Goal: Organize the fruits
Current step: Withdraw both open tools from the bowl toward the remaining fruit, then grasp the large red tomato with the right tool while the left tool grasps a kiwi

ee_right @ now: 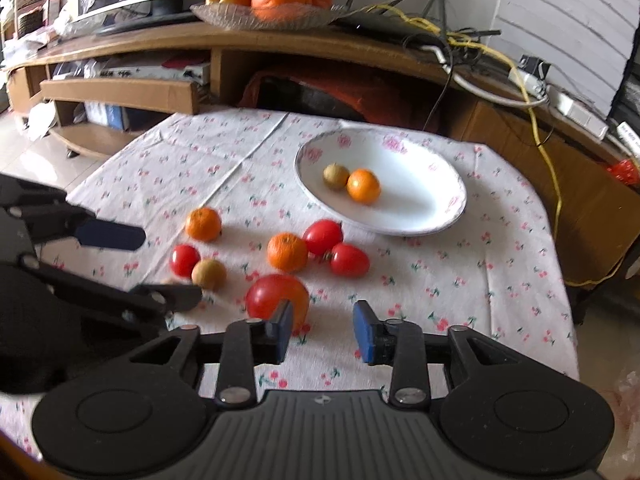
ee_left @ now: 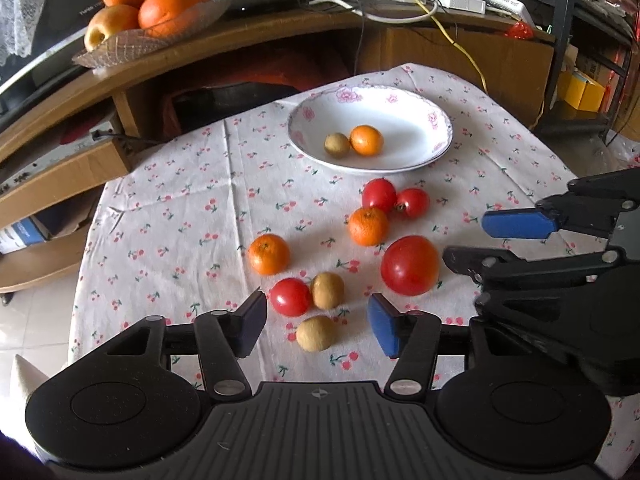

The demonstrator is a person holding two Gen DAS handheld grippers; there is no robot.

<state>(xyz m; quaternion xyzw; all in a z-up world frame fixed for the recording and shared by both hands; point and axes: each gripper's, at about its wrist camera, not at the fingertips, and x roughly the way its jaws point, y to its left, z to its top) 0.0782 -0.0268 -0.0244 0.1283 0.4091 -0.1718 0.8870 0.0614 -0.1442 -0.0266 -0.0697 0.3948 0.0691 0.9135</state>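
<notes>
Both my left gripper (ee_left: 316, 322) and right gripper (ee_right: 322, 330) were wide open, holding nothing. Near the white flowered plate (ee_left: 400, 156), which held a small orange (ee_left: 366, 140), a big red tomato (ee_left: 409, 265) lay on the bench.

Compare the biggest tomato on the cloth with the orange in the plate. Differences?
Colour: the big tomato is red and glossy; the orange in the plate is orange and matte.
Size: the tomato looks clearly larger than the orange.
Place: the tomato lies on the flowered cloth, apart from other fruit; the orange sits inside the white plate, beside a small brown fruit.
Shared: both are round and neither is held.
</notes>
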